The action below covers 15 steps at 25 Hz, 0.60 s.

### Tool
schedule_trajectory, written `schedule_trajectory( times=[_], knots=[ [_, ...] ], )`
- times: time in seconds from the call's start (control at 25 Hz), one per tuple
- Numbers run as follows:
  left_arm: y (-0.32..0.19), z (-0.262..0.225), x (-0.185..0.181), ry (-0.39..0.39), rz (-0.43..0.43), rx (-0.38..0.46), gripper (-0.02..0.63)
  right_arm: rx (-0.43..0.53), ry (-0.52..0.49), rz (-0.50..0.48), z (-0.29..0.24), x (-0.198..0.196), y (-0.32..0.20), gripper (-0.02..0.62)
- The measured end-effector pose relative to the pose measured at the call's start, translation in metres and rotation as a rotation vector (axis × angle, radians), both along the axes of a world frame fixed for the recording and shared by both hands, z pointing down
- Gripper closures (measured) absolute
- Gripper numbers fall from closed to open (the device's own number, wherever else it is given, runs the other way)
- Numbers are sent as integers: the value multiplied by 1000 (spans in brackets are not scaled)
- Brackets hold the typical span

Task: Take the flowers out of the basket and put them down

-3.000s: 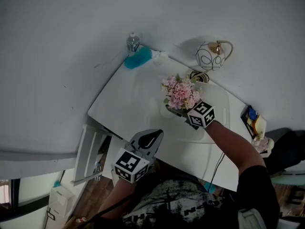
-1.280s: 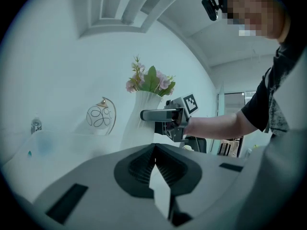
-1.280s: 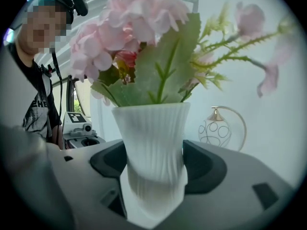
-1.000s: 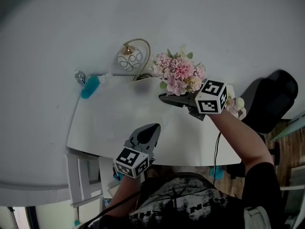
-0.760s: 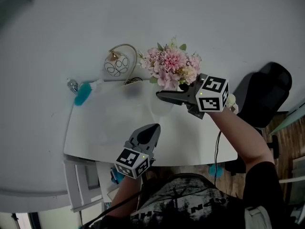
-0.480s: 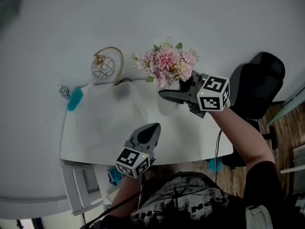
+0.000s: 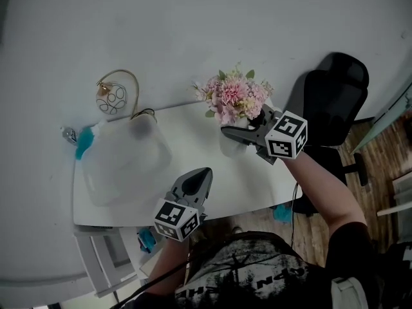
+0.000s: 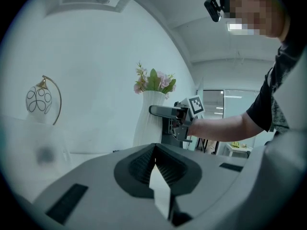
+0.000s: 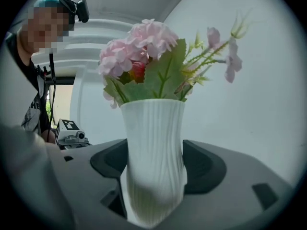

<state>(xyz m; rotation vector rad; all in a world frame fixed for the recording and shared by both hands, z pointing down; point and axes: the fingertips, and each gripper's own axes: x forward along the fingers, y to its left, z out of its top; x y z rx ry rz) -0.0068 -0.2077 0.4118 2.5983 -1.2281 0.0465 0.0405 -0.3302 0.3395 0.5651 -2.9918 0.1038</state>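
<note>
Two tools are in view: the right tool is clamped on a white ribbed vase, held upright at the far right corner of the worktop, with the pink flowers standing in it. At the near edge, the left tool has its jaws pressed together on nothing, well apart from the vase.

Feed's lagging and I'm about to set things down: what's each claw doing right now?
Left claw: closed, empty.
Right claw: closed on the white ribbed vase of pink flowers.
</note>
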Motion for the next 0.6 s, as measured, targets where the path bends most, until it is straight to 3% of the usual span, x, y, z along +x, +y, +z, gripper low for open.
schedule_trajectory(
  times=[0.6],
  knots=[
    [5,37,47,-32,9,-62,592,7,-22,134,88,62,17,241]
  ],
)
